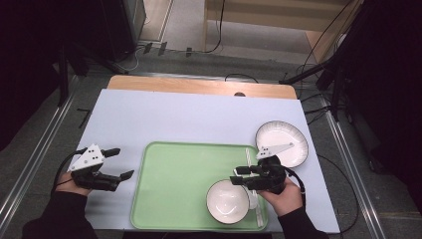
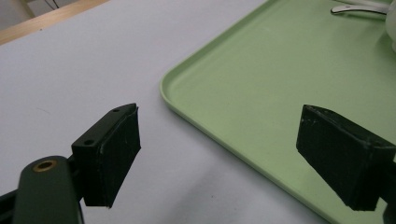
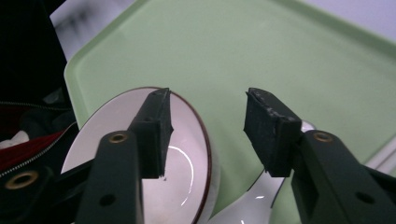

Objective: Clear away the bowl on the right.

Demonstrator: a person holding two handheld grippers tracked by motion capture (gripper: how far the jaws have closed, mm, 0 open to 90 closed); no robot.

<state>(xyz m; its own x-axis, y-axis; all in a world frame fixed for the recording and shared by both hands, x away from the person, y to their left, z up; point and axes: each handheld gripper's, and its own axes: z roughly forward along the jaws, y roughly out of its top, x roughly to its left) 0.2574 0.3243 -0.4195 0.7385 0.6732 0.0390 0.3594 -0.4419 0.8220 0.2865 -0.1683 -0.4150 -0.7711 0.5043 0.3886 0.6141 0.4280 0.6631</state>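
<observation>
The right hand-held gripper [image 1: 242, 176] hovers spread, pinching nothing, above the round white ceramic bowl [image 1: 228, 200] at the near right of the pale green plastic tray [image 1: 174, 184]; the left hand-held gripper [image 1: 121, 163] hangs spread over the tabletop [image 1: 164, 117]

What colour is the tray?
The tray is light green, best seen in the high view.
</observation>
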